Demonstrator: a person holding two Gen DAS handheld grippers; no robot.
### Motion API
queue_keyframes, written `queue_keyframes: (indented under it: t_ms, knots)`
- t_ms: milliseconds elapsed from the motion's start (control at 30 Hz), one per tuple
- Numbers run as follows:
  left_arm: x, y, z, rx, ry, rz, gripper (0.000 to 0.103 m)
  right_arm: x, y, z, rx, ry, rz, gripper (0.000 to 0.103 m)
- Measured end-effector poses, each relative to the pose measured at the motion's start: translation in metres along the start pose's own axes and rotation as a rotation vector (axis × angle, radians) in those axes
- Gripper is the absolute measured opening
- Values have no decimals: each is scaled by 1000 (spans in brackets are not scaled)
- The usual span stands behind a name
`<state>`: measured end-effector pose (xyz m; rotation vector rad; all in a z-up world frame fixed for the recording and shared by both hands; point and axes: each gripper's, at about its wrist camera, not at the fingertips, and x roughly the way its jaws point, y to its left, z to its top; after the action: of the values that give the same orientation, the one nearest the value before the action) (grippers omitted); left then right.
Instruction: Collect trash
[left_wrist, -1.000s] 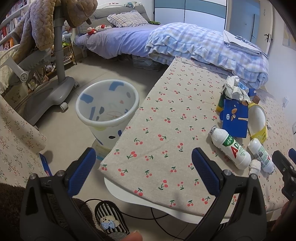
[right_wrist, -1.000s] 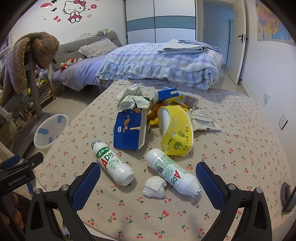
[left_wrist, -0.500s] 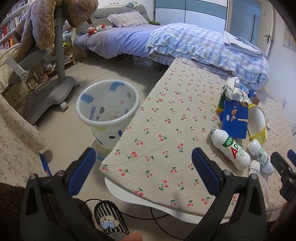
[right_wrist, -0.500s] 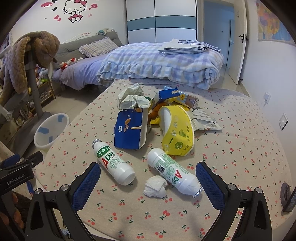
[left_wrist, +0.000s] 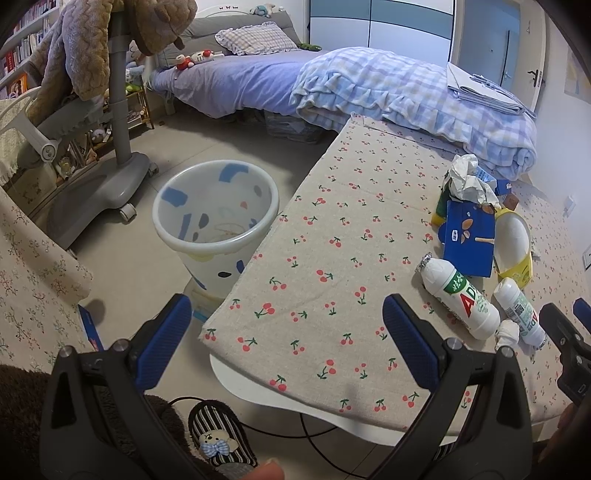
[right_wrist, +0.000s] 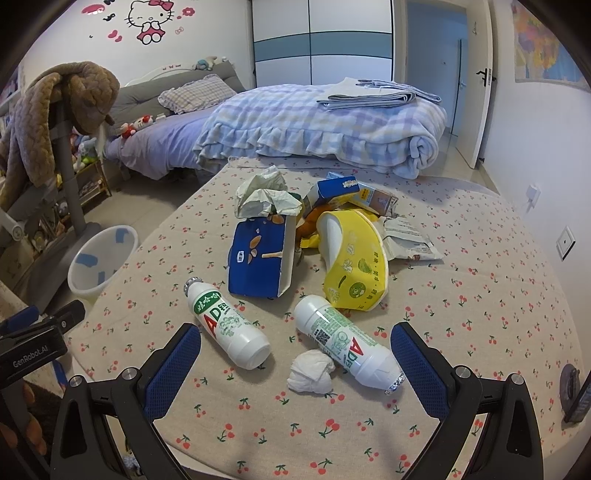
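Observation:
Trash lies on the cherry-print tablecloth (right_wrist: 480, 295): two white AD bottles (right_wrist: 229, 325) (right_wrist: 347, 345) on their sides, a crumpled tissue (right_wrist: 310, 374), a blue carton (right_wrist: 260, 256), a yellow paper bowl (right_wrist: 354, 258), crumpled paper (right_wrist: 266, 197) and small boxes (right_wrist: 338, 188). My right gripper (right_wrist: 295, 354) is open and empty, hovering just before the bottles and tissue. My left gripper (left_wrist: 286, 332) is open and empty over the table's left corner. A white trash bin (left_wrist: 216, 221) stands on the floor beside the table; it also shows in the right wrist view (right_wrist: 99, 258).
A bed with a checked blanket (right_wrist: 325, 129) lies behind the table. A grey stand with a brown plush (left_wrist: 118, 74) stands left of the bin. A striped slipper (left_wrist: 218, 439) and a cable lie on the floor under the table edge.
Both grippers have crept slightly forward; the trash looks a little nearer in the right wrist view. Nothing was picked up or moved.

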<state>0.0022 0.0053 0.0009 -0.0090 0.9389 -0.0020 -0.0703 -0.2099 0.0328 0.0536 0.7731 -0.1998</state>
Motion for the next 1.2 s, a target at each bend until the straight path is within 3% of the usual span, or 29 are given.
queue_keyframes:
  t_ms: [300, 500, 633, 933, 1067, 1167, 1200]
  knots:
    - [-1, -8, 1, 59, -23, -3, 103, 0, -2, 0, 7, -3, -11, 103]
    - [5, -24, 22, 170, 56, -156, 103, -3, -32, 21, 74, 50, 73, 103]
    - [3, -35, 44, 176, 35, -247, 103, 0, -58, 48, 78, 81, 29, 103]
    - [37, -77, 83, 246, 110, -332, 102, 81, -92, 72, 115, 310, 139, 103]
    - [54, -92, 83, 252, 140, -382, 102, 119, -94, 73, 173, 393, 174, 92]
    - [66, -105, 84, 258, 176, -423, 100, 137, -92, 74, 186, 428, 183, 70]
    - [68, -108, 85, 261, 178, -432, 100, 142, -92, 73, 187, 432, 186, 70]
